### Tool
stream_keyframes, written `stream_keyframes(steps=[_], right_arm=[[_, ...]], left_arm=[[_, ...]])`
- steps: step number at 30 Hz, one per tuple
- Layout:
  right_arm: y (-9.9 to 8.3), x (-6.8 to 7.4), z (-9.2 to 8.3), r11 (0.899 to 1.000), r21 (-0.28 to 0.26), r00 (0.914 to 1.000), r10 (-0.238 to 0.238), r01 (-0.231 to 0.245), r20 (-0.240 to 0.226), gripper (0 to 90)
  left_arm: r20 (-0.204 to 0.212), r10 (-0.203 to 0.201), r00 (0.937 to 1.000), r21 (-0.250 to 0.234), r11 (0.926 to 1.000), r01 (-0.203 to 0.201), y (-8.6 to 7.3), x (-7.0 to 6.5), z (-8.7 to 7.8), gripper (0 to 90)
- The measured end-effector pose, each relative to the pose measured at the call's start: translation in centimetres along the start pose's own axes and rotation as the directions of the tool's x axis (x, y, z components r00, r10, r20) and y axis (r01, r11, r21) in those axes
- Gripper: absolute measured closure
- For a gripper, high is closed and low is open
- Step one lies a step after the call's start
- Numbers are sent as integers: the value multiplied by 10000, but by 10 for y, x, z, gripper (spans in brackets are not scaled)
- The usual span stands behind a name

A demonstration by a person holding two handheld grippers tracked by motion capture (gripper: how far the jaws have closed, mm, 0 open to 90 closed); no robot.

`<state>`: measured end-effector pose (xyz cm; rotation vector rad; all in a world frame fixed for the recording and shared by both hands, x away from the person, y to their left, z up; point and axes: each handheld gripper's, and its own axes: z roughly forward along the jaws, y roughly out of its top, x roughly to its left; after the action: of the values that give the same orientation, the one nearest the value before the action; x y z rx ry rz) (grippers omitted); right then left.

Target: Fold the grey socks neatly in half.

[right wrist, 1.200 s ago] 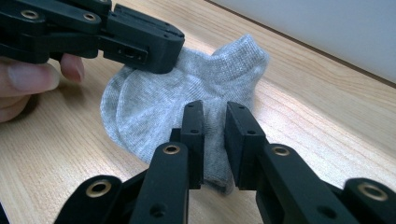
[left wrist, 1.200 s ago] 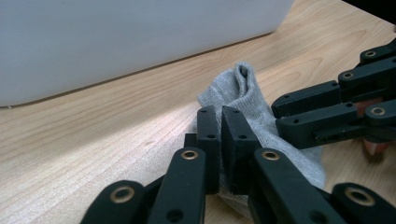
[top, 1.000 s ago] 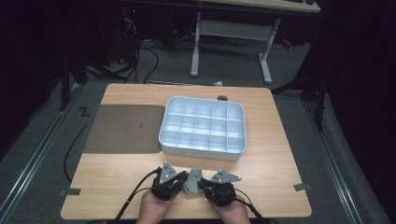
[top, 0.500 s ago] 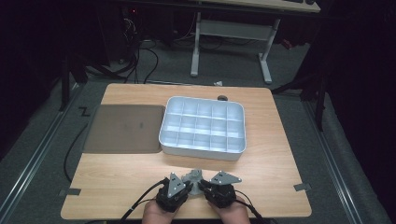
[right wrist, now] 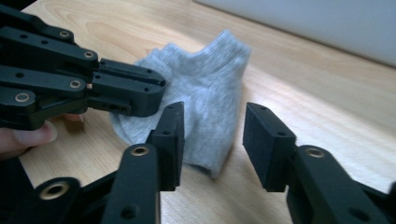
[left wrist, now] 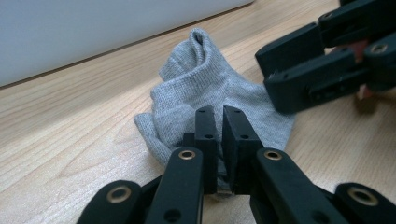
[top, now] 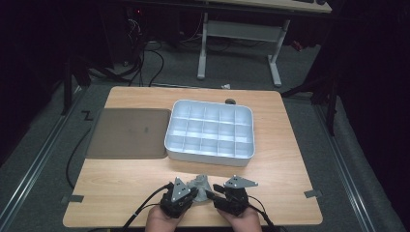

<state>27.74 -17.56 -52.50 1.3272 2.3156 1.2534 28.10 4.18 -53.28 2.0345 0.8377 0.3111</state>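
Observation:
A small grey sock [top: 200,182] lies crumpled on the wooden table near its front edge, between the two grippers. My left gripper [top: 193,194] is shut on the sock's near edge [left wrist: 205,84], its jaws [left wrist: 219,116] almost touching with a bit of grey cloth between them. My right gripper [top: 209,194] stands open, its jaws [right wrist: 212,126] either side of the sock's folded end [right wrist: 210,93]. The left gripper's tips [right wrist: 154,91] press on the cloth from the left in the right gripper view. In the left gripper view the right gripper's tips [left wrist: 271,70] sit at the sock's right.
A white tray [top: 210,157] with several empty compartments stands just beyond the sock, mid-table. A dark brown mat [top: 130,133] lies flat to its left. Bare wood lies on both sides of the hands. The table's front edge is right under the person's hands.
The left gripper has shifted a little right and back toward the front edge, closer to the right gripper. The sock is bunched higher between them.

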Motion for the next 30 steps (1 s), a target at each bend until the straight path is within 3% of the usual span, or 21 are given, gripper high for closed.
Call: stream_keyframes(steps=[8, 18, 22, 27, 30], right_arm=[[-1, 1, 10, 9988, 368, 9994, 329, -327, -55, 553], [-1, 1, 11, 9984, 555, 9992, 134, -113, -373, 746], [-2, 5, 10, 9992, 399, 9997, -61, 71, -237, 814], [-3, 12, 4, 9995, 225, 9994, -211, 217, -284, 826], [0, 21, -5, 9983, -174, 9978, -554, 548, -357, 829]], left_arm=[[1, 8, 10000, 1, 10000, -8, 0, 0, 0, 851], [15, 237, 9997, -7, 9997, -237, 0, -2, 0, 812], [-38, 143, 9999, -18, 9999, -143, 0, -1, 0, 808], [-192, 87, 9998, 70, 9999, -86, 1, 0, 2, 848], [-76, 164, 9998, 91, 9998, -163, 3, -2, 5, 872]])
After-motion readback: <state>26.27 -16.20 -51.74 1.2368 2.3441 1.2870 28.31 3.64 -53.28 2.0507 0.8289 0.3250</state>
